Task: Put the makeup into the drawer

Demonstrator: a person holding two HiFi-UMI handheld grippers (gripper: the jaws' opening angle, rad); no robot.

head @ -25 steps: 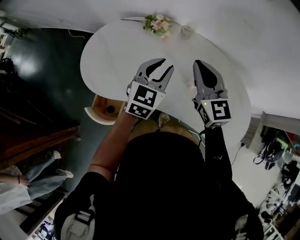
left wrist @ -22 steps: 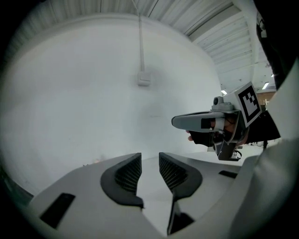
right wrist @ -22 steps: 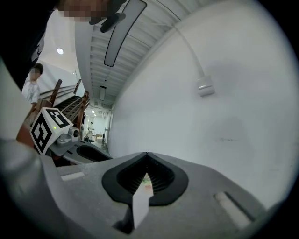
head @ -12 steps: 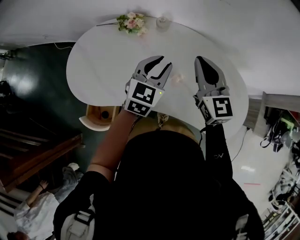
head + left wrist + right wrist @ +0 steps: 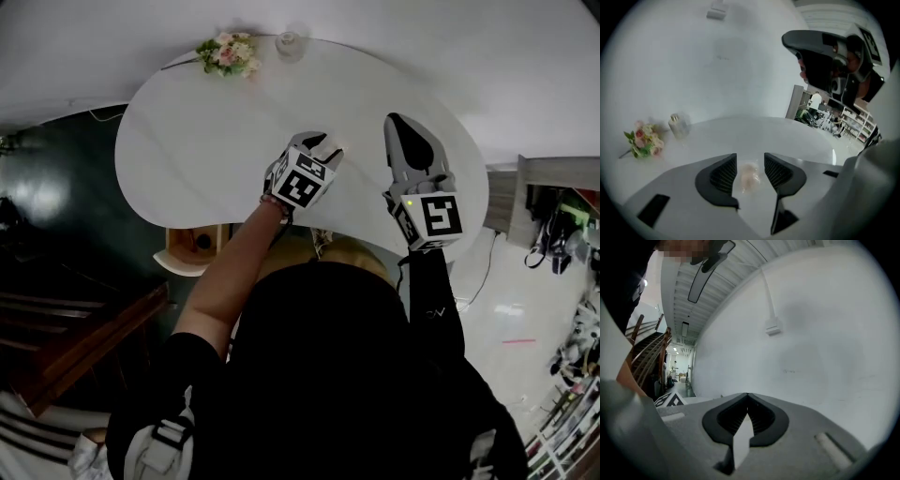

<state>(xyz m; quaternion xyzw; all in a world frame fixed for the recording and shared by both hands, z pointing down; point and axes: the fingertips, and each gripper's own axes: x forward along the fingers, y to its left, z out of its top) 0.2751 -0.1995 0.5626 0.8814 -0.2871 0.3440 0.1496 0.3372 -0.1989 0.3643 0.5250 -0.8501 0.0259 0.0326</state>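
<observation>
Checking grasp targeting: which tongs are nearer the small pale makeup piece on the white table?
Left. The left tongs, jaws just opened wider, straddle the makeup piece without pressing it. The right tongs are shut and empty, off to its right, aimed at the wall.

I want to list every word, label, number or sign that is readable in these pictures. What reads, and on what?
No readable text anywhere.
The cubes on the left gripper and right gripper: black-and-white square marker patterns, no letters.
The small pale pink makeup piece, between the left gripper's jaws, which have just been opening: no print visible.
The small clear bottle beside the pink flower bunch: too small to read.
</observation>
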